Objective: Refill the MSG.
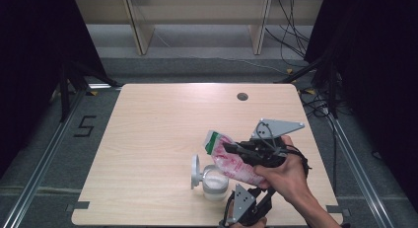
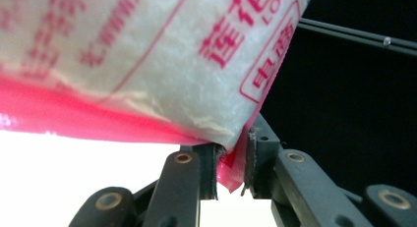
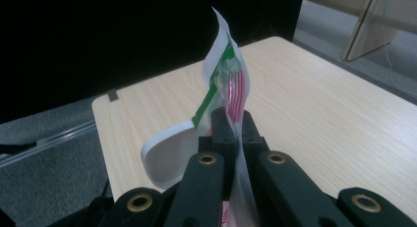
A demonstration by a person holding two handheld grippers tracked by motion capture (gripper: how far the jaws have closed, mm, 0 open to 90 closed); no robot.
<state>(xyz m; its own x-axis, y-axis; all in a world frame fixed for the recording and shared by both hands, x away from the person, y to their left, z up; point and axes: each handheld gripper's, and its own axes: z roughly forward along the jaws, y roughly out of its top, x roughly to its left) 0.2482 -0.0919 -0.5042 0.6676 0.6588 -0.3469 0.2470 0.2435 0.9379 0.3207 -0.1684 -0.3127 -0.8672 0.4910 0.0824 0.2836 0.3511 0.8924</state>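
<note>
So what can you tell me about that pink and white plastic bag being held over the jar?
The pink and white plastic bag is a soft, see-through pouch with red printed characters, a green strip near its top and white powder inside. It hangs tilted above the clear jar of white powder. The right gripper pinches its upper part, jaws shut on the film. A bottom corner sits between the left gripper jaws; whether they press on it, I cannot tell.

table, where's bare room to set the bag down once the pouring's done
The table is bare across its far half, from the left edge to the round hole, and along the near left, left of the jar lid. It is crowded at the near right: jar, bag, left gripper and right gripper all bunch there.
</note>
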